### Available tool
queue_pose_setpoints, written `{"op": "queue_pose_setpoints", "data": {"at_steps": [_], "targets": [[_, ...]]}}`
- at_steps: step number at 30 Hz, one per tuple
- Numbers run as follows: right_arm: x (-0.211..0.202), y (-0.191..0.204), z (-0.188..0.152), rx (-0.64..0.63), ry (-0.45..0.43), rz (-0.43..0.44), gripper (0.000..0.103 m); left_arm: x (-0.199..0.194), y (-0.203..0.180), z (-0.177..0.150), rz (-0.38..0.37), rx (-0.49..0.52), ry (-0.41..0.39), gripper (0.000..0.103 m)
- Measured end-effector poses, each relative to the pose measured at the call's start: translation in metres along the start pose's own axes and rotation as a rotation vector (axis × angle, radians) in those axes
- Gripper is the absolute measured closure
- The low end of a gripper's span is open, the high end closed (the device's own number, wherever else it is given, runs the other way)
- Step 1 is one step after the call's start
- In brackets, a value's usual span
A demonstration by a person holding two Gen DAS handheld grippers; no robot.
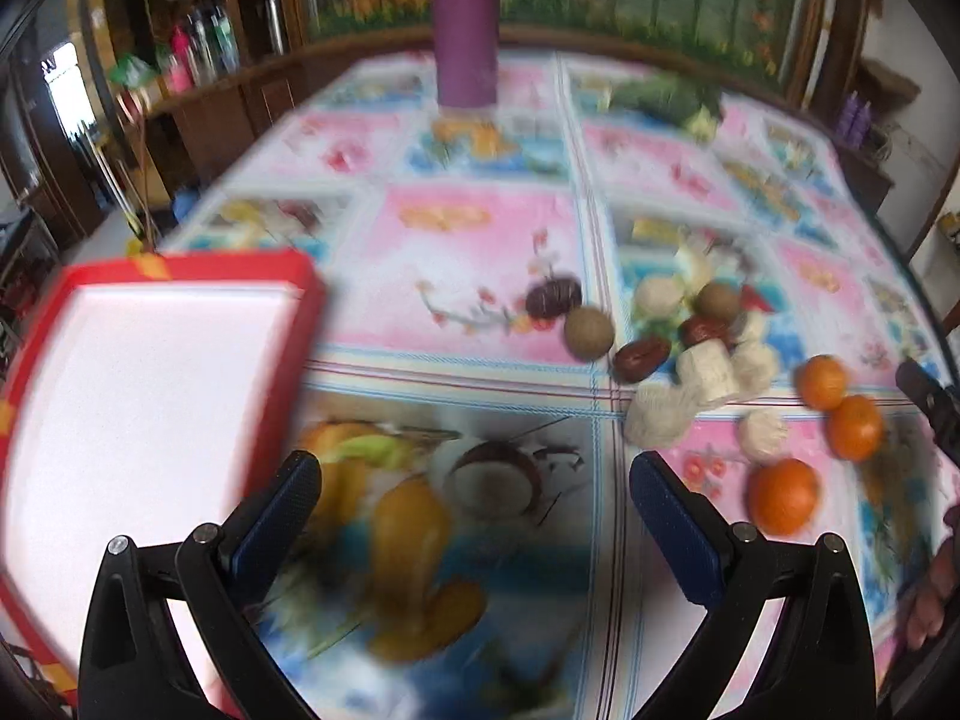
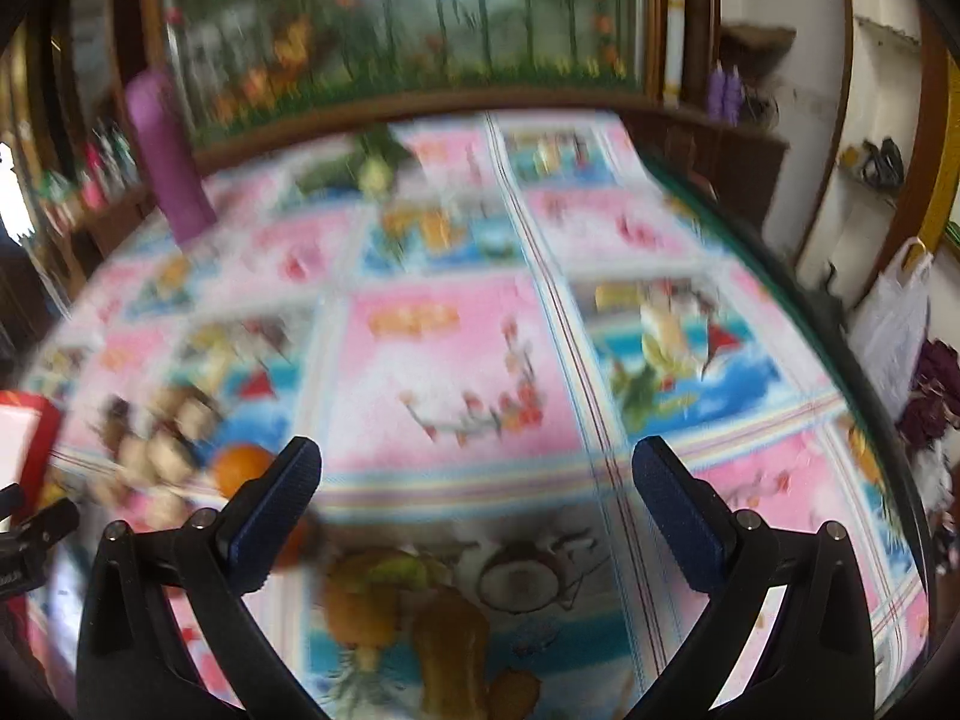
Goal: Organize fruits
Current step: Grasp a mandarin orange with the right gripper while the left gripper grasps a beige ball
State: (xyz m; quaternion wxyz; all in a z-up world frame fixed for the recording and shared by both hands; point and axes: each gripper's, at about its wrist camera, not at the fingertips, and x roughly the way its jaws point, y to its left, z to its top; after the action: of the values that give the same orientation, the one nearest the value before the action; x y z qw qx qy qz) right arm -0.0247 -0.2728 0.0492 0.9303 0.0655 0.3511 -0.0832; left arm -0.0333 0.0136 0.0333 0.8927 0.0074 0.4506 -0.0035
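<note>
In the left wrist view a loose heap of fruit lies on the patterned tablecloth: a round brown longan (image 1: 590,333), a red date (image 1: 641,359), pale net-wrapped pieces (image 1: 711,369) and three oranges (image 1: 783,495) at the right. A red box with a white inside (image 1: 144,396) lies at the left. My left gripper (image 1: 474,480) hovers open over the cloth, nothing between its fingers. The right wrist view is blurred: my right gripper (image 2: 477,468) is open and holds nothing, with an orange (image 2: 240,468) and the blurred heap (image 2: 156,444) left of its left finger.
A tall purple bottle (image 1: 467,24) stands at the far side of the table (image 1: 480,228), and green leafy produce (image 1: 660,97) lies to its right. The table's right edge (image 2: 864,396) drops toward shelves and a white bag (image 2: 894,324). A hand (image 1: 936,588) shows at the right.
</note>
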Motion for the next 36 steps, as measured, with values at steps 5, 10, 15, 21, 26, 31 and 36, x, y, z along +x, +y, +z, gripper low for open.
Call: {"op": "queue_pose_setpoints", "data": {"at_steps": [5, 10, 15, 21, 26, 31, 36], "targets": [[-0.026, 0.012, -0.005, -0.015, -0.065, 0.212, 0.0, -0.069, 0.021, -0.011, 0.094, 0.083, -0.183, 0.001], [-0.033, 0.055, -0.023, -0.117, -0.002, 0.369, 0.0, -0.084, 0.045, -0.026, 0.235, 0.149, -0.238, 0.0], [-0.028, 0.093, -0.04, -0.212, 0.056, 0.414, 0.008, -0.089, 0.062, -0.034, 0.237, 0.14, -0.252, 0.0], [-0.008, 0.105, -0.046, -0.234, 0.149, 0.389, 0.034, -0.091, 0.06, -0.034, 0.21, 0.134, -0.271, 0.0], [-0.002, 0.112, -0.05, -0.266, 0.171, 0.391, 0.044, -0.083, 0.053, -0.033, 0.165, 0.137, -0.249, 0.0], [0.005, 0.126, -0.058, -0.328, 0.19, 0.365, 0.064, -0.077, 0.041, -0.03, 0.129, 0.163, -0.234, 0.0], [0.003, 0.117, -0.053, -0.285, 0.167, 0.351, 0.068, -0.062, 0.028, -0.02, 0.064, 0.177, -0.182, 0.0]]}}
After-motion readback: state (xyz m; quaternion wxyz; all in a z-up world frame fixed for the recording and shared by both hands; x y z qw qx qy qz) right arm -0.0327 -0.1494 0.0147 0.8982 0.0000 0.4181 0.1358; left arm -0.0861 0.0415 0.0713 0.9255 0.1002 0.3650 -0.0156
